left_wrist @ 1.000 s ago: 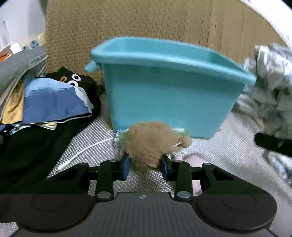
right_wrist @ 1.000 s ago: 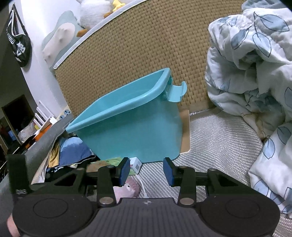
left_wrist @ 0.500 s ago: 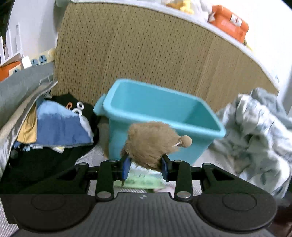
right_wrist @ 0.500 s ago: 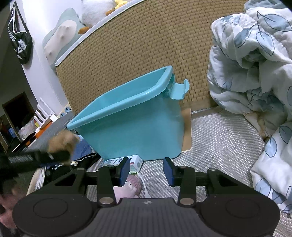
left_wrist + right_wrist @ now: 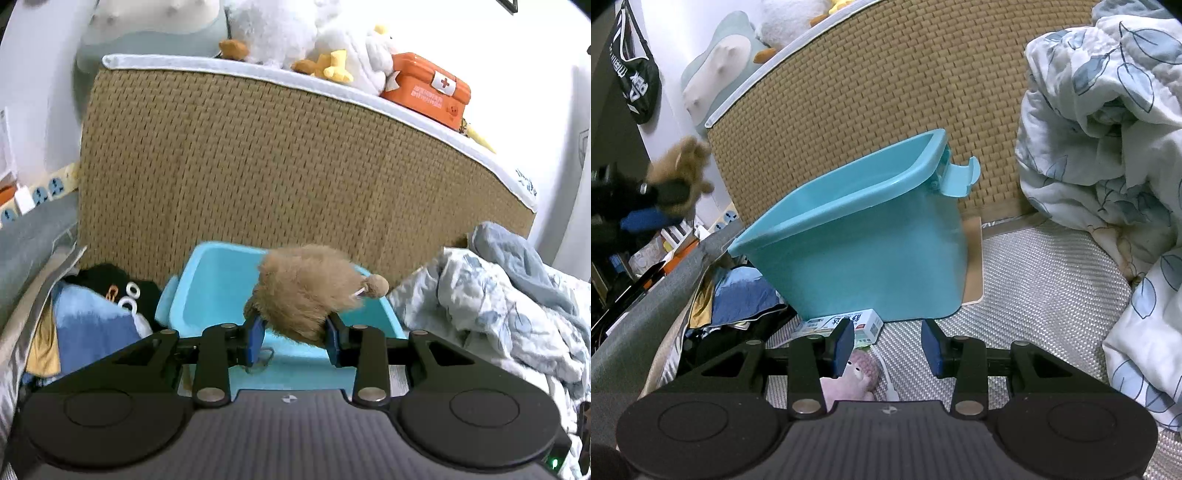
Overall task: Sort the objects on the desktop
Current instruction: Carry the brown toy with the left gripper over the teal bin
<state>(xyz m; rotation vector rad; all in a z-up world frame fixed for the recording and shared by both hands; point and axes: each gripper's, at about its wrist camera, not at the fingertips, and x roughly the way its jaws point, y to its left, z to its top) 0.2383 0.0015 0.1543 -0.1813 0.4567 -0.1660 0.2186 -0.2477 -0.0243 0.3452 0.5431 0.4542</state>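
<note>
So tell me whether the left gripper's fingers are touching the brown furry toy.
Touching. The left wrist view shows both blue fingers pressed into the brown furry toy, held above the blue bin.

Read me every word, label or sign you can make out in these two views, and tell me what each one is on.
White cross on a red patch: on the orange tin atop the woven headboard.
Lettering on that tin's front: too blurred to read.
White letters on the black bag hanging on the wall: sideways, not legible.
Print on the white box by the teal bin: too small to read.
</note>
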